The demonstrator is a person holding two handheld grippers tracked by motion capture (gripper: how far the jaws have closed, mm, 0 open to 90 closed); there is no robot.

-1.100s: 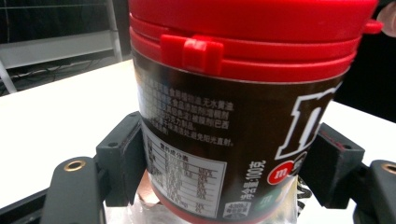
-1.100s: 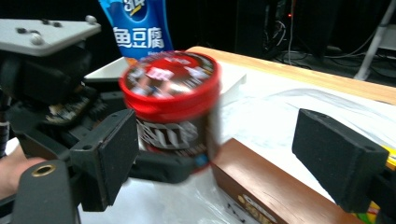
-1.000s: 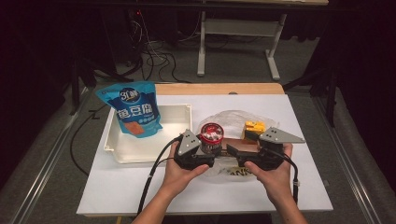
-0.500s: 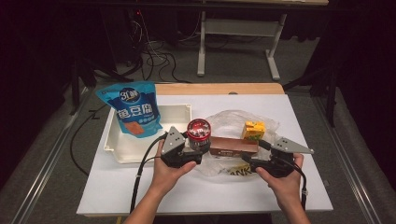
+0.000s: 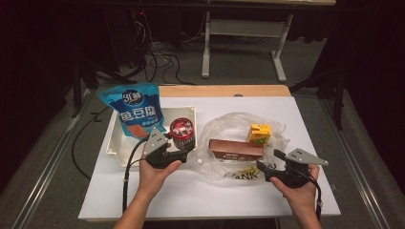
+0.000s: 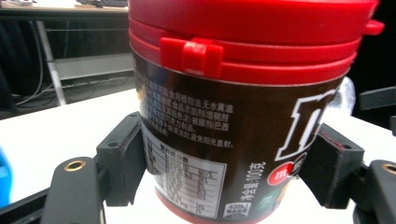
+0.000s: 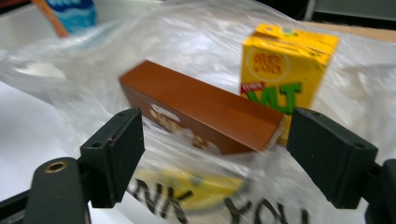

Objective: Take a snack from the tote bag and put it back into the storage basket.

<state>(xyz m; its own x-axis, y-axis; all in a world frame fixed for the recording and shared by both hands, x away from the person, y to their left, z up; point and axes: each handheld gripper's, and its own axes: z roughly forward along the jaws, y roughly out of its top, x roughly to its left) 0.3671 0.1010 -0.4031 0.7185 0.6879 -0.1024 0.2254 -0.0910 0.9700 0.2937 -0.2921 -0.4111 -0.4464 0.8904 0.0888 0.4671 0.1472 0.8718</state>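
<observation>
Left gripper (image 5: 184, 153) held level in the left hand (image 5: 155, 174), pointing right and slightly far, jaws clamped on both sides of the candy jar (image 5: 182, 133). Jar upright, long axis vertical, red lid (image 6: 252, 28) on top with its snap tab facing the left gripper view; just right of the white tray (image 5: 117, 143), at the left middle of the table (image 5: 191, 200). Label dark brown: part of a big white "m", a small red "m" badge, "100" with Chinese print, and a white nutrition table.

Right gripper (image 5: 267, 164) held low in the right hand (image 5: 298, 188) at the near right, aimed left and far at the plastic bag (image 5: 229, 129); jaws wide apart, just easing inward, nothing between the pads. On the bag, brown box (image 7: 201, 109) lying flat, long axis left to right; yellow drink carton (image 7: 285, 65) upright behind it, green letters. Bag print: "ANK YOU". Blue snack pouch (image 5: 138, 112) standing in the tray, large white Chinese characters.
</observation>
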